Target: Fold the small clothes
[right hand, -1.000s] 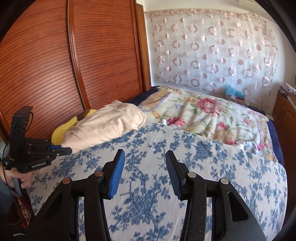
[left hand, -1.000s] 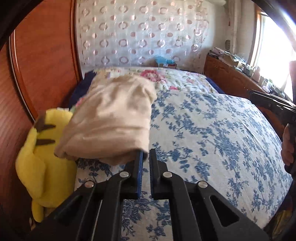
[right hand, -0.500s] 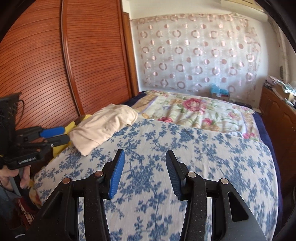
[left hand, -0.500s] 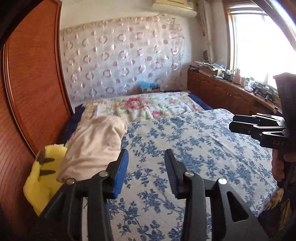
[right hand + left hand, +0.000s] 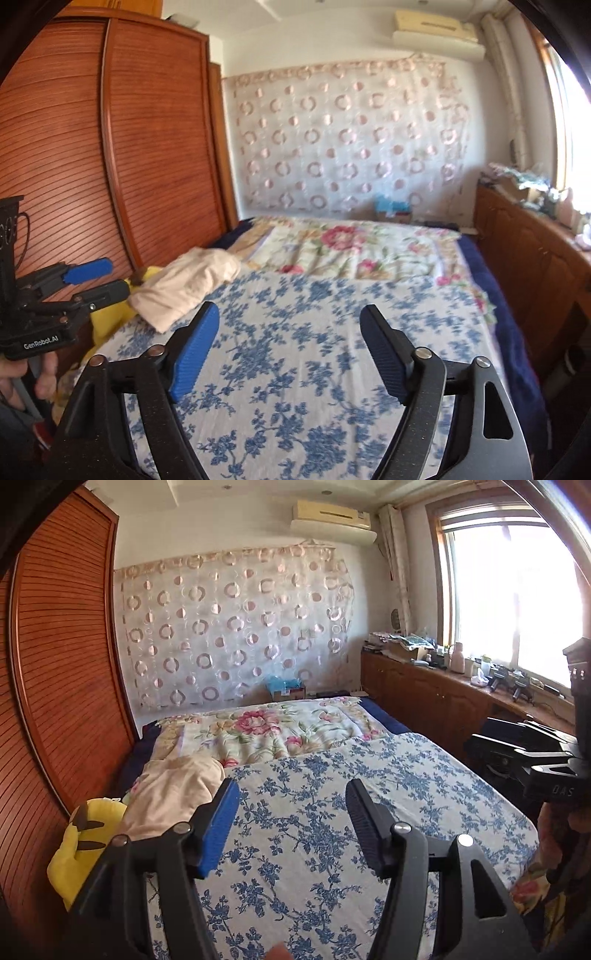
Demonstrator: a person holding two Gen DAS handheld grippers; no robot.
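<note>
A folded beige garment [image 5: 173, 794] lies at the left side of the bed, on the blue-flowered sheet [image 5: 332, 812], next to a yellow plush toy [image 5: 85, 834]. It also shows in the right wrist view [image 5: 188, 284]. My left gripper [image 5: 291, 812] is open and empty, held back above the sheet, right of the garment. It also appears at the left of the right wrist view [image 5: 98, 278]. My right gripper [image 5: 290, 332] is open and empty above the middle of the sheet. It appears at the right edge of the left wrist view [image 5: 491, 734].
A wooden slatted wardrobe [image 5: 62, 664] stands close along the bed's left side. A pink-flowered quilt [image 5: 280, 727] covers the far end of the bed. A wooden cabinet [image 5: 443, 698] with clutter runs under the window at the right.
My left gripper has let go of the beige garment, opened and pulled back and up from it. Both views have risen and drawn back from the bed.
</note>
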